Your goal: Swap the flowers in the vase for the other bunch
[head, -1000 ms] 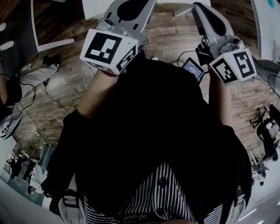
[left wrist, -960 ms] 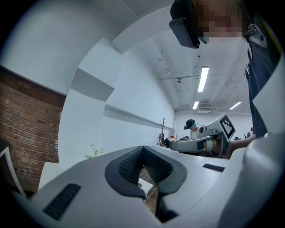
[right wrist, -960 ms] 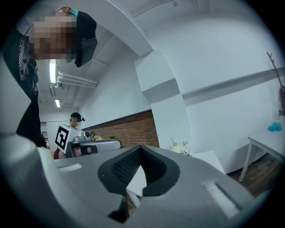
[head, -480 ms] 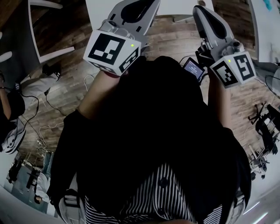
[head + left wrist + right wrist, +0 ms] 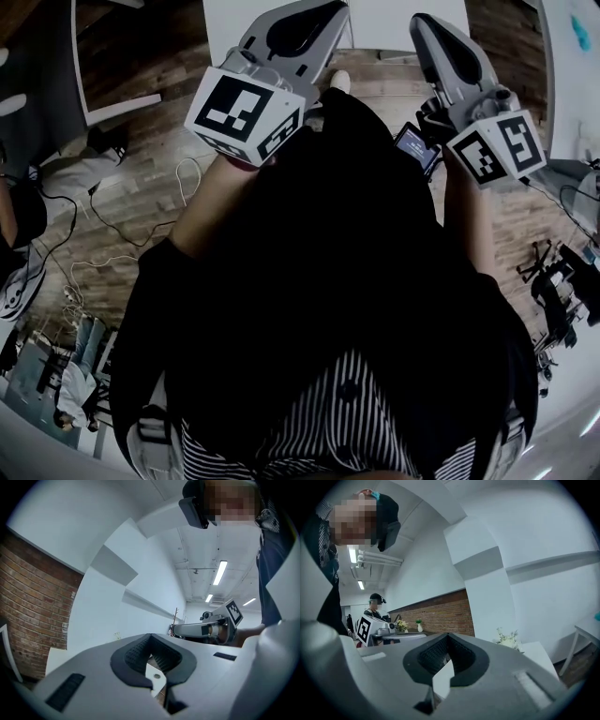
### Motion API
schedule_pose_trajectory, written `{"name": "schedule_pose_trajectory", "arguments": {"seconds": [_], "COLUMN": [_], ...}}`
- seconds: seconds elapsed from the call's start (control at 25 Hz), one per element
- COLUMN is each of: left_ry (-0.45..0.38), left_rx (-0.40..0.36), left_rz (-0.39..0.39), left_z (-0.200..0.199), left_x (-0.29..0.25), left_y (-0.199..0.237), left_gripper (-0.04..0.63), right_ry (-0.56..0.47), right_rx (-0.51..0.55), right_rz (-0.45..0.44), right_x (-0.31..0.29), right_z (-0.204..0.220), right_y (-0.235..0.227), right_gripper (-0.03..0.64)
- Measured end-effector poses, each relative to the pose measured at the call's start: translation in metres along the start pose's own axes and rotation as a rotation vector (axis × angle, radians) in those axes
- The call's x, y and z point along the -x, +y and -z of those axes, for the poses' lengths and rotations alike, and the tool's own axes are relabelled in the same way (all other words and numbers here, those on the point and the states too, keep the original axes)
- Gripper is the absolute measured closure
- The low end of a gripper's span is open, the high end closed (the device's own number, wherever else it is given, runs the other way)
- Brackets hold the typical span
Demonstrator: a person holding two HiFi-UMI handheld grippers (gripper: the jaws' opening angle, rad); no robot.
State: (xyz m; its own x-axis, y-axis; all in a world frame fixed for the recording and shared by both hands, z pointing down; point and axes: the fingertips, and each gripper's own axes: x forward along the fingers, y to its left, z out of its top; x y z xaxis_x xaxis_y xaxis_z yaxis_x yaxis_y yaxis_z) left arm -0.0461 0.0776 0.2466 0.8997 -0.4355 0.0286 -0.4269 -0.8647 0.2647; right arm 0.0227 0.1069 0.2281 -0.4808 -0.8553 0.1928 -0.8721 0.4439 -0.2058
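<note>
Ahead on the white surface (image 5: 536,652), pale flowers (image 5: 508,640) stand untouched, well apart from the left gripper (image 5: 150,638) and right gripper (image 5: 448,637), whose fingers (image 5: 427,656) are clenched empty; the swap looks not yet begun.

The left hand-held gripper (image 5: 314,11) and the right hand-held gripper (image 5: 433,36) sit side by side ahead of the person's torso, above the floor (image 5: 141,178), with a worktop (image 5: 384,14) just beyond them. Cables (image 5: 112,216) lie on the floor to the left. In the right gripper view, flowers (image 5: 508,639) stand on the worktop, right of the jaws. Far off to the left, another bunch (image 5: 401,626) stands before a brick wall (image 5: 440,611), beside a second person (image 5: 375,603)
</note>
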Motion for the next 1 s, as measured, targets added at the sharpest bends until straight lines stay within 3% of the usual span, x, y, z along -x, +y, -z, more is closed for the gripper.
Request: {"name": "schedule_pose_trajectory", "arguments": {"seconds": [0.32, 0.76, 1.0], "left_ry": [-0.009, -0.026, -0.005], "left_rx": [-0.02, -0.055, -0.032], "left_rz": [-0.085, -0.124, -0.175], "left_z": [-0.013, -0.032, -0.03], "left_x": [-0.025, -0.115, -0.147], "left_y": [0.026, 0.052, 0.062], "left_gripper": [0.589, 0.589, 0.589], "right_ry": [0.003, -0.006, 0.006], "right_rx": [-0.009, -0.004, -0.024], "right_rz": [-0.085, -0.143, -0.209], "right_x": [-0.03, -0.056, -0.071], "right_z": [-0.01, -0.036, -0.039], "right_y": [-0.031, -0.118, -0.153], "right_gripper": [0.617, 0.617, 0.617]}}
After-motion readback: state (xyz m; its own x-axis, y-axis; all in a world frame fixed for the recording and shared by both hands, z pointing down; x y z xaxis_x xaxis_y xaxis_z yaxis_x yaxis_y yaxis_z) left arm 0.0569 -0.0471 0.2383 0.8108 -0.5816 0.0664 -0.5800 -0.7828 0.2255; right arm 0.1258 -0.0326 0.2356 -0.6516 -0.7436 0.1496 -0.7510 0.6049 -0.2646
